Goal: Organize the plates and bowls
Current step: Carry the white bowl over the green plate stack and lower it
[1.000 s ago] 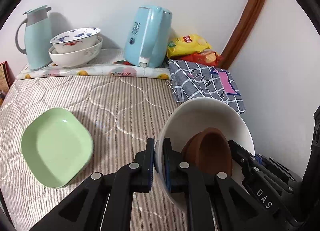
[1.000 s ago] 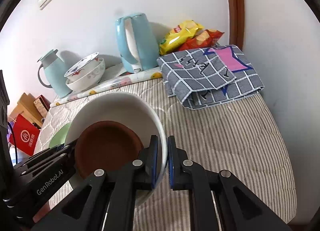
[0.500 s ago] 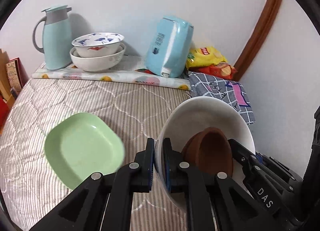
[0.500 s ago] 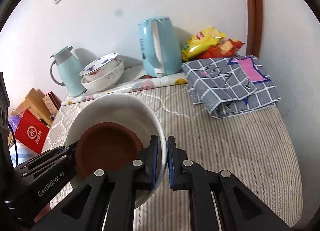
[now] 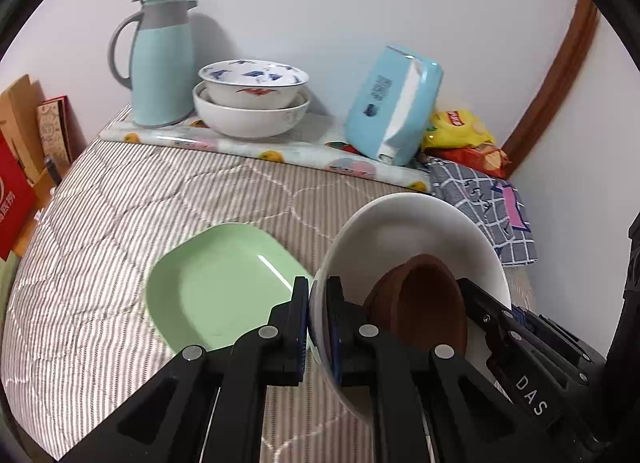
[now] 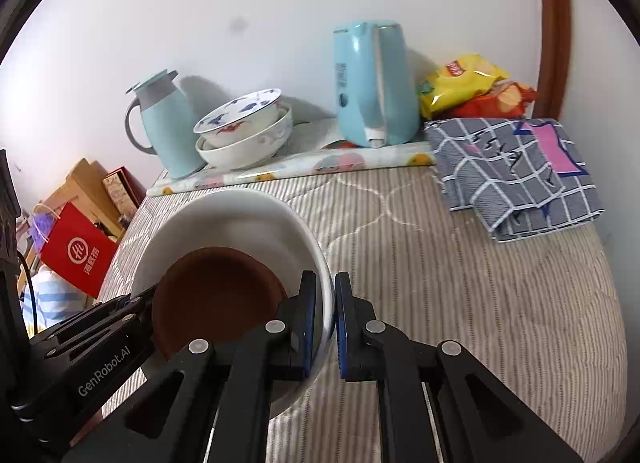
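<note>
Both grippers hold one large white bowl (image 5: 404, 223) above the striped mattress. My left gripper (image 5: 318, 323) is shut on its left rim. My right gripper (image 6: 325, 323) is shut on its right rim (image 6: 316, 239). A brown bowl (image 5: 424, 303) lies inside the white bowl; it also shows in the right wrist view (image 6: 216, 295). A green square plate (image 5: 216, 287) lies on the mattress just left of the held bowl. Two stacked patterned bowls (image 5: 252, 107) stand at the back on a fruit-print mat; they also show in the right wrist view (image 6: 244, 131).
A mint thermos jug (image 5: 160, 63) stands left of the stacked bowls, a light blue kettle (image 5: 396, 107) right of them. Snack bags (image 6: 472, 83) and a folded checked cloth (image 6: 516, 171) lie at the back right by the wall. A red bag (image 6: 76, 251) and boxes stand off the left edge.
Both grippers have carried the white bowl with the brown bowl leftwards, towards the green plate. The plate now lies right beside the bowl. The grips have not changed.
</note>
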A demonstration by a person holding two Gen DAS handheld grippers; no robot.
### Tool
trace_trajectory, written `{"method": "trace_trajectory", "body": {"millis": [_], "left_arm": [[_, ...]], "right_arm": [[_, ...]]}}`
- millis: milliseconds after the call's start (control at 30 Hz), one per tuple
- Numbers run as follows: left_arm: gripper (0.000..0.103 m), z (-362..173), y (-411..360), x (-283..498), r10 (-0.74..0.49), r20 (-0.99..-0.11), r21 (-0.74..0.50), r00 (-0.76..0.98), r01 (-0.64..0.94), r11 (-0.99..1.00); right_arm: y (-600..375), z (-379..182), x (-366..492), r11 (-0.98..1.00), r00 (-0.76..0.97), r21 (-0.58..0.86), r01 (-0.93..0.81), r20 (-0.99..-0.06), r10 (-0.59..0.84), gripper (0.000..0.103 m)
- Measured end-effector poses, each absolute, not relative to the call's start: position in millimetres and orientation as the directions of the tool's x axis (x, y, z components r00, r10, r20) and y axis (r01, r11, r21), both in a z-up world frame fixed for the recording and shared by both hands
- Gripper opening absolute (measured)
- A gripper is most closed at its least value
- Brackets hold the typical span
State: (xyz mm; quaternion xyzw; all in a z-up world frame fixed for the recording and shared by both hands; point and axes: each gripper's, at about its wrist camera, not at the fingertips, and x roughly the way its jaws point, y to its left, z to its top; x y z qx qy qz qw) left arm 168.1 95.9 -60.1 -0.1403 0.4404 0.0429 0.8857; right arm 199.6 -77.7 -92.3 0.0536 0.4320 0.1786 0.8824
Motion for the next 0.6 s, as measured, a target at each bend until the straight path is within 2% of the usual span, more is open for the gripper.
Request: {"method": "trace_trajectory", "body": {"millis": [600], "left_arm": [[0.009,-94,158,172,-0.033,-0.825,-0.224,0.564,-0.273,0.936]], "right_arm": [[-14,-123,213,0.917,0.491,0.25,-0.31,-0.784,0.38,0.009]]}}
